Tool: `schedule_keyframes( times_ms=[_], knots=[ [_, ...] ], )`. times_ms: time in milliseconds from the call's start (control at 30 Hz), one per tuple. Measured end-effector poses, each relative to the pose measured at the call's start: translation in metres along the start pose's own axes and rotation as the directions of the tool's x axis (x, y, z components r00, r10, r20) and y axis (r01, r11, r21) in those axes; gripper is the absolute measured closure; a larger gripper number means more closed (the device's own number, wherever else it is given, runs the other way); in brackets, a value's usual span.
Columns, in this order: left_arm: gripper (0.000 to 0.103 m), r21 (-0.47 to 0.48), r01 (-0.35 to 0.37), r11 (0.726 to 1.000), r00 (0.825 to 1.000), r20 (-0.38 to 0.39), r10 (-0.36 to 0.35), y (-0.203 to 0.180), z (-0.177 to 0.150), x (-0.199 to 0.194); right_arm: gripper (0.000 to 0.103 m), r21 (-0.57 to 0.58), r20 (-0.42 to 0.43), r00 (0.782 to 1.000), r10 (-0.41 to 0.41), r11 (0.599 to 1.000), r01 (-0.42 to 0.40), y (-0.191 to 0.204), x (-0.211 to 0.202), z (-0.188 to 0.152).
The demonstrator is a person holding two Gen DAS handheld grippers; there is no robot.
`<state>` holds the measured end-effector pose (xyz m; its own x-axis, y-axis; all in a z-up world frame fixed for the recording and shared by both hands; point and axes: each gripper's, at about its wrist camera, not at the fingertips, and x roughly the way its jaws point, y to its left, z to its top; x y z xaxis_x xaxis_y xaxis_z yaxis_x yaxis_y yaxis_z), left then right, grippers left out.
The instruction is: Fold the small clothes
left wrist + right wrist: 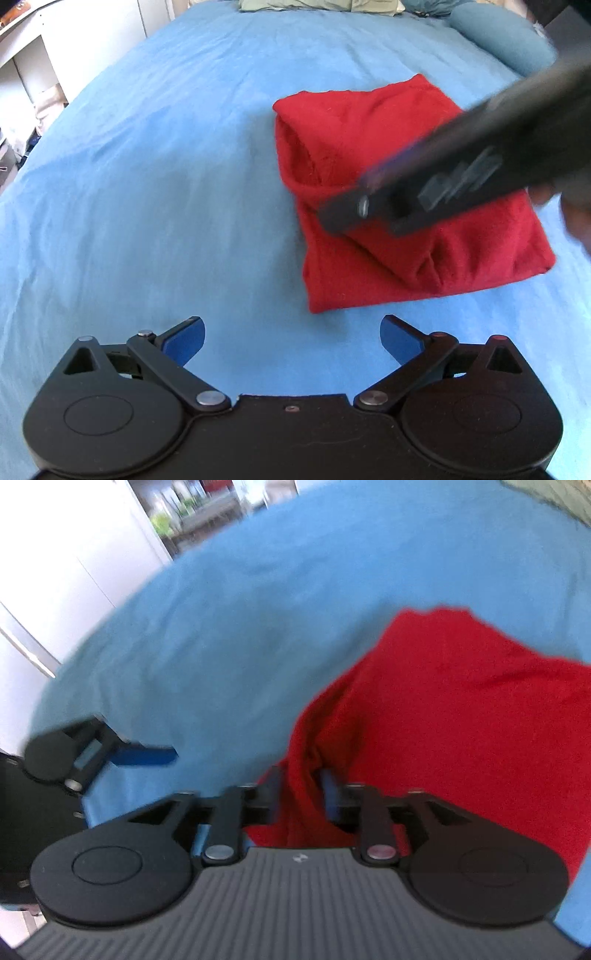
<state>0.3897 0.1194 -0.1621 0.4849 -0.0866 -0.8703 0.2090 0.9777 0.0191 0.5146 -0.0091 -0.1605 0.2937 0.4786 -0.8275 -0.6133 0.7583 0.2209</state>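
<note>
A red garment (388, 155) lies folded into a rough rectangle on the blue bedsheet (166, 166), right of centre in the left wrist view. My left gripper (291, 338) is open and empty, just in front of the garment's near edge. My right gripper (301, 786) is shut on a fold of the red garment (461, 709) at its left edge. In the left wrist view the right gripper shows as a blurred black body (461, 170) over the garment. The left gripper's blue finger (147, 755) shows at the left of the right wrist view.
Pillows (317, 4) and a rolled blue cushion (498, 37) lie at the head of the bed. White furniture (55, 37) stands left of the bed. Open blue sheet stretches left of the garment.
</note>
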Motion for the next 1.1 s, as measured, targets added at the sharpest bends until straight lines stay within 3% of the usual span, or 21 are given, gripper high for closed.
schedule_keyframes(
  times_ms=[33,133,233,300,400,533,600,733,767,867,900,933,967,1000,1100],
  knots=[
    [0.000,0.003,0.007,1.000,1.000,0.004,-0.007,0.001,0.002,-0.002,0.019,-0.007,0.049,0.999,-0.018,1.000,0.018,-0.001,-0.016,0.000],
    [0.000,-0.007,0.037,0.999,0.999,0.025,-0.036,0.000,0.005,-0.015,0.016,0.022,0.195,0.977,-0.087,0.996,0.084,-0.011,-0.076,-0.007],
    [0.000,-0.024,0.057,0.998,0.998,0.027,-0.056,-0.008,0.009,-0.023,0.010,0.123,0.250,0.942,-0.226,0.972,0.201,-0.031,-0.119,-0.028],
    [0.000,-0.039,0.057,0.998,0.998,0.026,-0.056,-0.013,0.012,-0.022,0.009,0.188,0.234,0.922,-0.309,0.945,0.268,-0.043,-0.137,-0.056],
    [0.001,-0.069,0.056,0.996,0.998,0.026,-0.055,-0.013,0.013,-0.021,0.009,0.212,0.160,0.909,-0.384,0.913,0.349,-0.047,-0.135,-0.101],
    [0.003,-0.097,0.044,0.994,0.999,0.025,-0.041,-0.012,0.014,-0.015,0.012,0.213,0.059,0.907,-0.417,0.893,0.397,-0.050,-0.115,-0.156],
    [0.003,-0.110,0.042,0.993,0.999,0.022,-0.039,-0.009,0.017,-0.008,0.015,0.217,0.032,0.900,-0.434,0.882,0.418,-0.049,-0.098,-0.169],
    [0.004,-0.122,0.024,0.992,0.999,0.038,-0.019,-0.007,0.018,-0.016,0.043,0.270,0.036,0.878,-0.478,0.850,0.452,-0.058,-0.078,-0.170],
    [0.004,-0.127,0.018,0.992,0.999,0.049,-0.012,-0.006,0.020,-0.018,0.045,0.310,0.063,0.873,-0.484,0.841,0.444,-0.059,-0.075,-0.158],
    [0.004,-0.138,-0.008,0.990,0.997,0.070,0.018,-0.002,0.024,-0.016,0.047,0.376,0.097,0.839,-0.536,0.800,0.468,-0.065,-0.085,-0.163],
    [0.004,-0.142,-0.023,0.990,0.997,0.068,0.033,0.000,0.025,-0.011,0.049,0.390,0.073,0.842,-0.534,0.792,0.469,-0.068,-0.083,-0.170],
    [0.005,-0.147,-0.038,0.988,0.997,0.061,0.048,0.003,0.024,-0.008,0.061,0.397,0.041,0.850,-0.525,0.789,0.468,-0.067,-0.077,-0.175],
    [0.005,-0.149,-0.057,0.987,0.997,0.050,0.065,0.005,0.023,-0.002,0.066,0.390,0.012,0.849,-0.529,0.784,0.483,-0.068,-0.073,-0.181],
    [0.005,-0.146,-0.069,0.987,0.996,0.038,0.075,0.007,0.021,0.004,0.066,0.384,0.015,0.844,-0.537,0.782,0.491,-0.069,-0.073,-0.186],
    [0.005,-0.141,-0.075,0.987,0.997,0.013,0.078,0.013,0.016,0.020,0.064,0.389,0.034,0.860,-0.510,0.799,0.459,-0.071,-0.081,-0.184]
  ],
)
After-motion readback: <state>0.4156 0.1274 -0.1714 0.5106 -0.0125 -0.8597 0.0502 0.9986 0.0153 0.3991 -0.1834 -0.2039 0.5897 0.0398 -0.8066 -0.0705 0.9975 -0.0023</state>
